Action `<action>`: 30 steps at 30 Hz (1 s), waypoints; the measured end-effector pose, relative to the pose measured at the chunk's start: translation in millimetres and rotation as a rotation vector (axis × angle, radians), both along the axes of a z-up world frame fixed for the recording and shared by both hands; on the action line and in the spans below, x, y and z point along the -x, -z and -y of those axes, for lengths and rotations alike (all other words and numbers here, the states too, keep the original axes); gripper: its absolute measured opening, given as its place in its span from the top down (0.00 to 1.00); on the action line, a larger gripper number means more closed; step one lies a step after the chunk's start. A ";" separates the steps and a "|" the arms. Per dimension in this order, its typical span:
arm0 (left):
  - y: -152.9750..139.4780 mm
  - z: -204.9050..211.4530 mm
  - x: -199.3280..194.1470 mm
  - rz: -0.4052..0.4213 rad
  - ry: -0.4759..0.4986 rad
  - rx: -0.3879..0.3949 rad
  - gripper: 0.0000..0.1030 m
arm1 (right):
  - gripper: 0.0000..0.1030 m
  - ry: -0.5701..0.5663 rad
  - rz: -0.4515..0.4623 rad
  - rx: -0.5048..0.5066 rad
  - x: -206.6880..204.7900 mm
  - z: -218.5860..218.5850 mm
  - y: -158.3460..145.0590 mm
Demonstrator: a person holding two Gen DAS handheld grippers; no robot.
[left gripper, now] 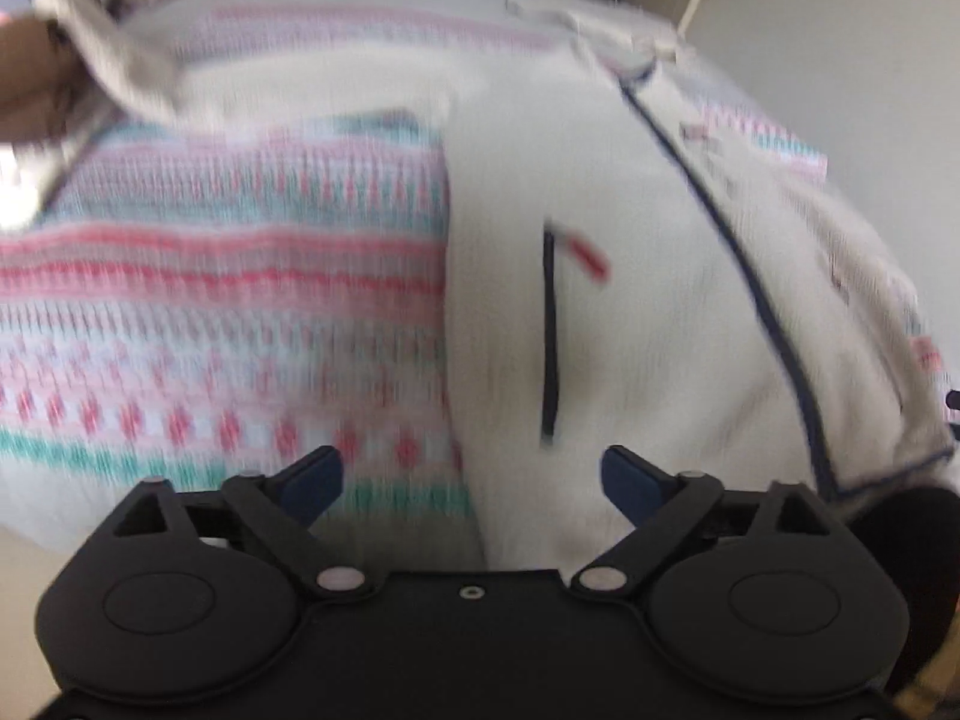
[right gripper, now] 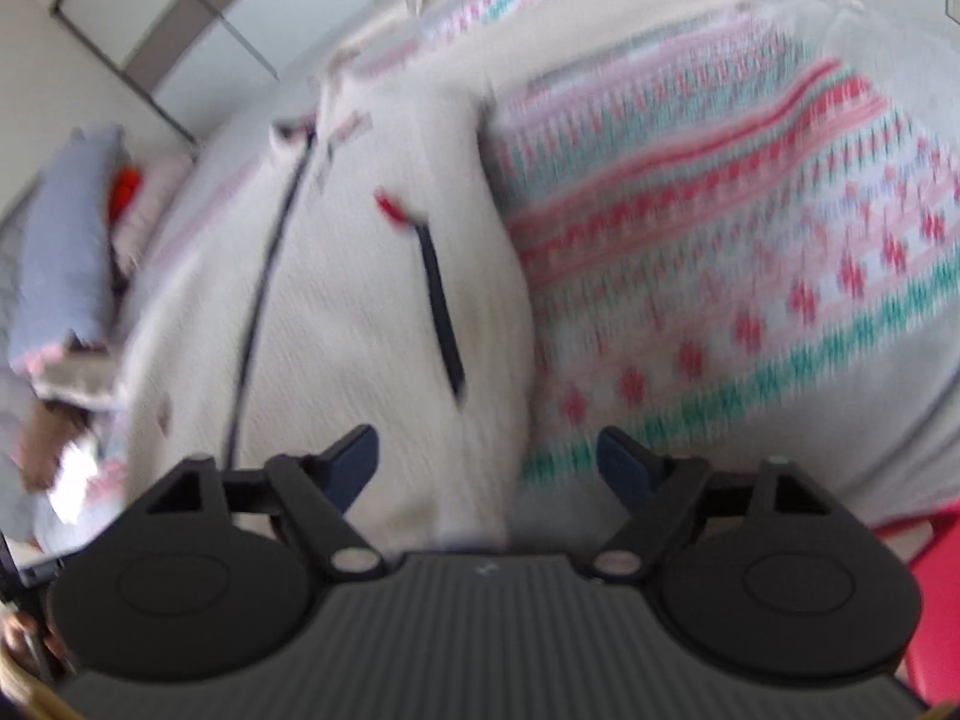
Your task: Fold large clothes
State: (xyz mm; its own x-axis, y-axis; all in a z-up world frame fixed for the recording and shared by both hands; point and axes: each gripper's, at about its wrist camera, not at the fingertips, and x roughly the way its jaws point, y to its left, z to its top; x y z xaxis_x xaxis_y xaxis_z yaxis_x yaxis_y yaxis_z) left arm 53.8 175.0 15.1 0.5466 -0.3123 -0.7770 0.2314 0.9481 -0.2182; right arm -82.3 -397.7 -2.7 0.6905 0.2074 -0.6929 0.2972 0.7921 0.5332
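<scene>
cream fleece jacket (left gripper: 630, 300) spread flat, patterned sleeve (left gripper: 228, 300) folded across at 9 o'clock of the pocket zip (left gripper: 549, 330). left tongs (left gripper: 471, 474) apart, empty; right tongs (right gripper: 486, 462) apart, empty, both poised above the hem. mid-fold, likely. next: pinch the hem corners, fold upward. heavy blur.

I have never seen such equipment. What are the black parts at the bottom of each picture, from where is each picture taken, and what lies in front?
The black parts are hand-held grippers, one carried in each hand, each with its own camera looking forward along two blue-tipped fingers. One picture comes from the left gripper, the other from the right gripper. Both are open and hold nothing. In front lies a cream fleece jacket with a patterned sleeve, a dark front zipper and a pocket zipper. The pictures are blurred.
</scene>
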 end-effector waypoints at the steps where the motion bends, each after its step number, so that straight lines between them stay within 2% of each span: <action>1: -6.5 3.6 -5.5 0.036 -0.004 0.002 0.00 | 0.16 0.015 0.019 -0.003 -7.4 4.7 -4.5; 6: -25.1 40.0 -45.5 0.167 -0.003 -0.049 0.00 | 0.16 0.066 0.066 -0.056 -64.3 29.7 -13.3; 11: -27.2 85.7 -101.0 0.219 0.039 -0.118 0.00 | 0.16 0.128 0.093 -0.154 -130.0 58.5 -6.3; 14: -23.3 120.9 -132.2 0.243 0.091 -0.134 0.00 | 0.16 0.162 0.104 -0.167 -171.6 73.2 0.2; 17: -18.3 160.9 -161.9 0.255 0.124 -0.125 0.00 | 0.16 0.218 0.095 -0.148 -211.7 91.8 13.9; 21: -8.8 218.9 -194.7 0.260 0.208 -0.076 0.00 | 0.23 0.315 0.065 -0.158 -253.6 120.3 43.3; 23: -0.6 246.3 -206.8 0.271 0.233 -0.057 0.00 | 0.25 0.355 0.123 -0.190 -263.4 132.7 53.2; 25: 9.3 271.3 -215.9 0.268 0.256 -0.035 0.00 | 0.38 0.395 0.159 -0.199 -271.1 143.0 57.8; 26: 14.0 282.1 -220.1 0.265 0.266 -0.018 0.00 | 0.59 0.415 0.163 -0.182 -275.3 146.7 59.7; 27: 18.2 292.0 -223.7 0.262 0.276 0.004 0.00 | 0.86 0.426 0.153 -0.150 -279.6 149.1 61.3; 29: 26.5 308.9 -228.3 0.245 0.290 0.039 0.00 | 0.89 0.411 0.138 -0.045 -286.6 150.2 59.8; 30: 29.9 317.2 -230.1 0.233 0.301 0.053 0.00 | 0.90 0.395 0.161 0.016 -285.7 148.1 54.2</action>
State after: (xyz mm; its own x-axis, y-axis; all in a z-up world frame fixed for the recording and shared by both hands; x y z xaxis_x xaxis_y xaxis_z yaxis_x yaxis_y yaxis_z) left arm 283.9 -142.2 -14.7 0.5842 -0.5224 -0.6211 0.5471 0.8188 -0.1740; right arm 203.4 -545.8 -56.9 0.8143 -0.1043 -0.5710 0.4934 0.6426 0.5862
